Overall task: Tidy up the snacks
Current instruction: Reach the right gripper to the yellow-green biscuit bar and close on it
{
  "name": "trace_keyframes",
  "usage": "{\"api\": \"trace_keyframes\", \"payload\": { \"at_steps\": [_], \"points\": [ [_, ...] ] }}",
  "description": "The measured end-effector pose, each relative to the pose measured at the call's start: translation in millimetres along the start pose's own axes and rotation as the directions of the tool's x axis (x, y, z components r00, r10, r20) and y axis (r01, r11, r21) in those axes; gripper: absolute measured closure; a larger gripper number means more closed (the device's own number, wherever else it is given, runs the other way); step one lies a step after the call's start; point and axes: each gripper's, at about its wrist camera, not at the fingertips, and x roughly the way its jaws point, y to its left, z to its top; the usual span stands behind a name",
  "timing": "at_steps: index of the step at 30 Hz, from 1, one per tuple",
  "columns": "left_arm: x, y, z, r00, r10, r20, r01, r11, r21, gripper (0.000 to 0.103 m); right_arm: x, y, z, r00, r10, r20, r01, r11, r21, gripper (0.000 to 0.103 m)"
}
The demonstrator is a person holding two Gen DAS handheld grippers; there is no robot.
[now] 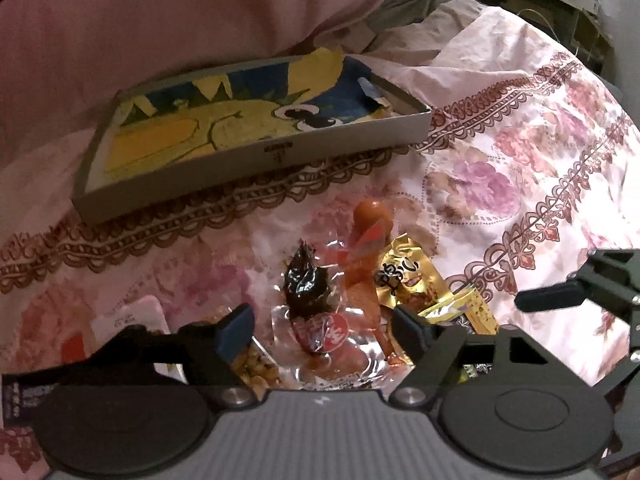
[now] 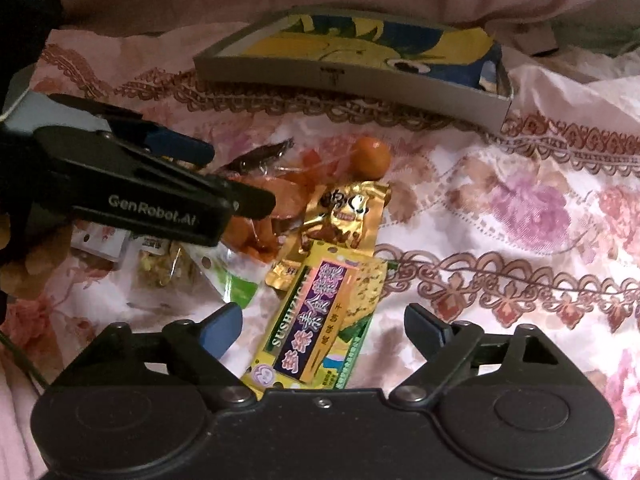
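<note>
Left wrist view, landmark: the shallow cardboard box (image 1: 256, 128) lay on the flowered bedspread (image 1: 520, 168), its printed floor bare of snacks.
Left wrist view, snack pile: the loose snacks lay on the near side of the box, well apart from it.
Left wrist view, left gripper (image 1: 324, 326): its jaws stood apart, pressing on nothing, and straddled the clear wrapper with a dark snack (image 1: 306, 294).
Left wrist view, long axis: that wrapper ran from the jaws toward the box, so it lay between the pads, not across them.
Left wrist view, neighbours: an orange sausage-like snack (image 1: 366, 256) and a gold packet (image 1: 404, 276) lay just beside it, on the side away from the box's left end; a closing pad could catch them.
Right wrist view, right gripper (image 2: 322, 332): its jaws were apart, holding nothing, either side of the near end of the yellow and purple packet (image 2: 320, 320).
Right wrist view, long axis: the packet slanted up toward the box, roughly along the gripper's line of sight.
Right wrist view, nearer hand: the right was nearer this packet; the left was over the pile's end closer to the box.
Judgement: each hand seemed poised for its own pick.
</note>
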Motion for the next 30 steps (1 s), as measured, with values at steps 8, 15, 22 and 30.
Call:
{"api": "trace_keyframes", "payload": {
  "at_steps": [8, 15, 22, 30],
  "points": [
    [3, 4, 1, 0.999, -0.008, -0.034, 0.006, 0.999, -0.040, 0.044, 8, -2, -4, 0.999, -0.009, -0.047, 0.010, 1.000, 0.016, 0.023],
    [5, 4, 0, 0.998, -0.004, -0.069, -0.002, 0.997, -0.077, 0.046, 8, -1, -4, 0.999, -0.019, -0.031, 0.020, 1.000, 0.006, 0.035],
    [-2, 4, -2, 0.996, -0.018, -0.091, 0.006, 0.991, -0.134, 0.048, 6, -9, -2, 1.000, -0.018, -0.018, 0.018, 0.999, 0.052, 0.044],
    [-15, -6, -12, 0.994, -0.046, -0.102, 0.028, 0.985, -0.171, 0.049, 1, -8, -1, 1.000, -0.023, 0.013, 0.022, 0.998, 0.051, 0.045]
  ]
}}
